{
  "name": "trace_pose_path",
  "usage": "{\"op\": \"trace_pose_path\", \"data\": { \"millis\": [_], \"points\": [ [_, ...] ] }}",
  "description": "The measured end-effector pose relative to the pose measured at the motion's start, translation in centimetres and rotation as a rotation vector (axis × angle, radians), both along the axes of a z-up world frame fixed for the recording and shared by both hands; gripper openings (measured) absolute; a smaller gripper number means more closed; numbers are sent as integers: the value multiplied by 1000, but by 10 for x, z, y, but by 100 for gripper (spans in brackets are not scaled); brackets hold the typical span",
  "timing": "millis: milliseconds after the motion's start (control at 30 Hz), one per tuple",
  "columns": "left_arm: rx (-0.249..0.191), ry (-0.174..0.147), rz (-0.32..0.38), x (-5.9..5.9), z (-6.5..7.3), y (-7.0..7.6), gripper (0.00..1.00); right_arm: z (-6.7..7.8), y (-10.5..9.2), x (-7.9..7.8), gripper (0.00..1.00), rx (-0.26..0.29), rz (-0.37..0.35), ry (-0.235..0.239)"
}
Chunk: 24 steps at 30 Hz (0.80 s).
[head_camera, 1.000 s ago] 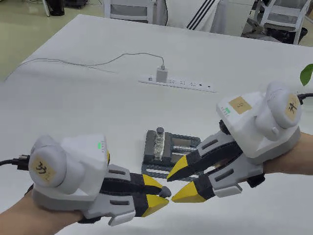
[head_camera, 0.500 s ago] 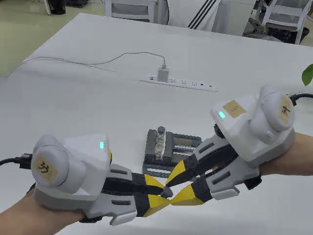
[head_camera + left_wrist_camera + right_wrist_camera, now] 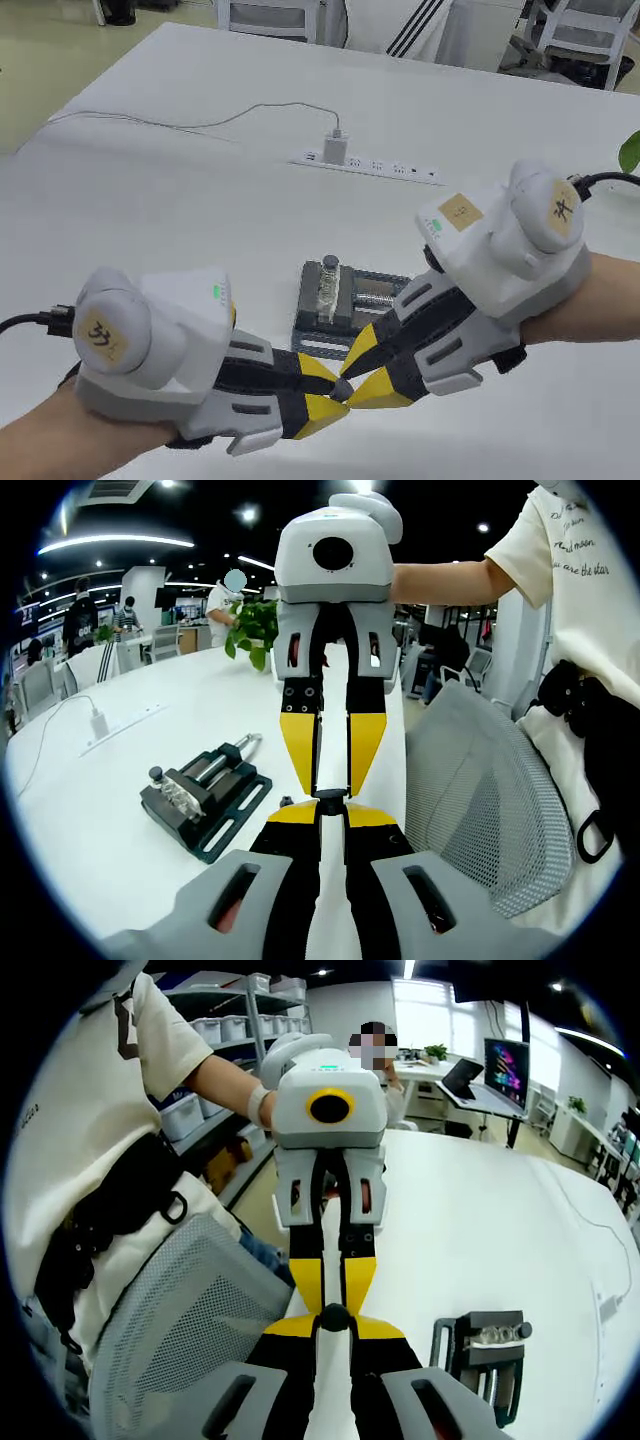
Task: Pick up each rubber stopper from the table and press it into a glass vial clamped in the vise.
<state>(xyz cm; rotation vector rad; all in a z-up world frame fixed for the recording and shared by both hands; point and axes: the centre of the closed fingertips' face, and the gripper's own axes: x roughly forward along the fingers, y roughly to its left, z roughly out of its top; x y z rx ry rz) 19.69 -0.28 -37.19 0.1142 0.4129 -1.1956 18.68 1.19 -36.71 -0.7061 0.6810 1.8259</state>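
We hold the two tongs tip to tip over the white worktop (image 3: 150,200). The left tongs (image 3: 338,398) pinch a small dark rubber stopper (image 3: 335,1316) between their yellow tips. The right tongs (image 3: 350,384) meet that same stopper from the opposite side, with their jaws close together around it. We cannot tell whether they grip it or merely touch it. Just behind the meeting tips, the dark vise (image 3: 310,300) stands on the worktop, apart from both tongs. A glass vial (image 3: 327,288) sits clamped between its jaws, with a dark round end on the side away from us. Farther back on the worktop lies a white power strip (image 3: 365,166) with a charger (image 3: 334,150) plugged into it, and its thin cable (image 3: 200,128) trails off to the left.
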Motion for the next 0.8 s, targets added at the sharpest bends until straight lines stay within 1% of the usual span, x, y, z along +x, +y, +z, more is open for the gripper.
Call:
{"op": "trace_pose_path", "data": {
  "millis": [100,267,367,633,800],
  "points": [
    [-4,7,3,0,0,0,4,0,1,0,8,-4,-6,8],
    [-11,8,8,0,0,0,4,-1,2,0,8,-13,-5,-2],
    [-1,-16,-3,0,0,0,4,0,1,0,8,-14,3,-2],
    [9,-35,-34,-1,2,-1,4,2,0,-1,8,-31,17,12],
    [26,-45,-40,-1,1,-1,4,1,0,0,7,-38,27,1]
  ]
}}
